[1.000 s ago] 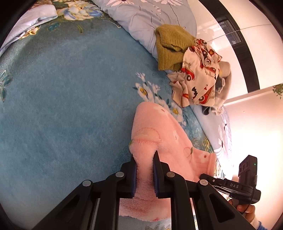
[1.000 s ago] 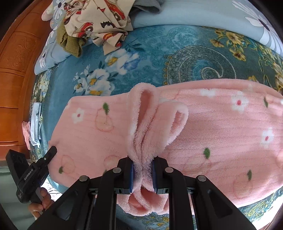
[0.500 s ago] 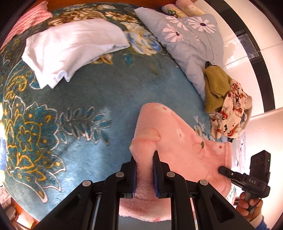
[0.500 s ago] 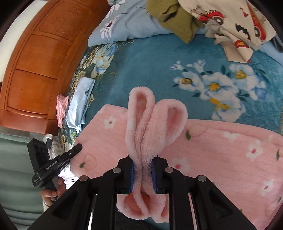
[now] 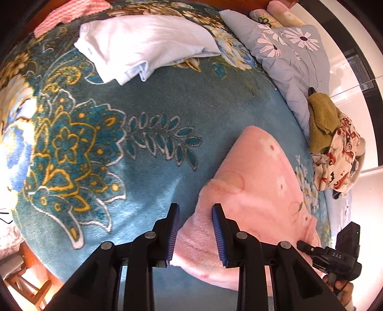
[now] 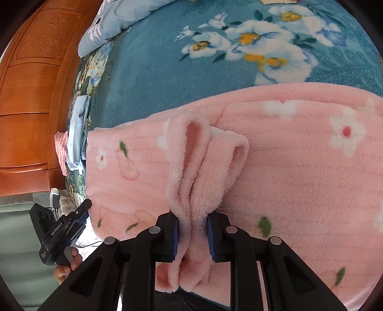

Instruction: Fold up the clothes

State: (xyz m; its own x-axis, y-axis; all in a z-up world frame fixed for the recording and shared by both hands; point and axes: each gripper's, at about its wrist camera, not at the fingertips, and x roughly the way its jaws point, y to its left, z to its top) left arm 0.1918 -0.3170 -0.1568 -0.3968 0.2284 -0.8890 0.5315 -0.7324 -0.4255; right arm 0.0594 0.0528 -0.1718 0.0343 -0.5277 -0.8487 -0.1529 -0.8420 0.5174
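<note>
A pink fleece garment (image 5: 258, 191) with flower and leaf prints lies spread on the teal floral blanket (image 5: 148, 114). My left gripper (image 5: 195, 229) is at its near edge with jaws opening. The cloth rests against the right pad, and a gap shows at the left pad. In the right wrist view the same garment (image 6: 299, 167) fills the lower half. My right gripper (image 6: 192, 236) has jaws opening too, but a bunched double fold (image 6: 203, 162) of fleece still fills the space between its pads. Each view shows the other gripper at its bottom corner.
A folded pale blue garment (image 5: 143, 45) and a pink striped cloth (image 5: 71, 14) lie at the far side. A daisy pillow (image 5: 287, 47), an olive sweater (image 5: 323, 119) and a cartoon-print garment (image 5: 340, 162) sit right. A wooden headboard (image 6: 31, 83) stands left. The bed edge is near.
Both grippers carried the pink garment across the bed and lowered it flat. The left jaws have parted off the cloth; the right jaws have widened around the fold.
</note>
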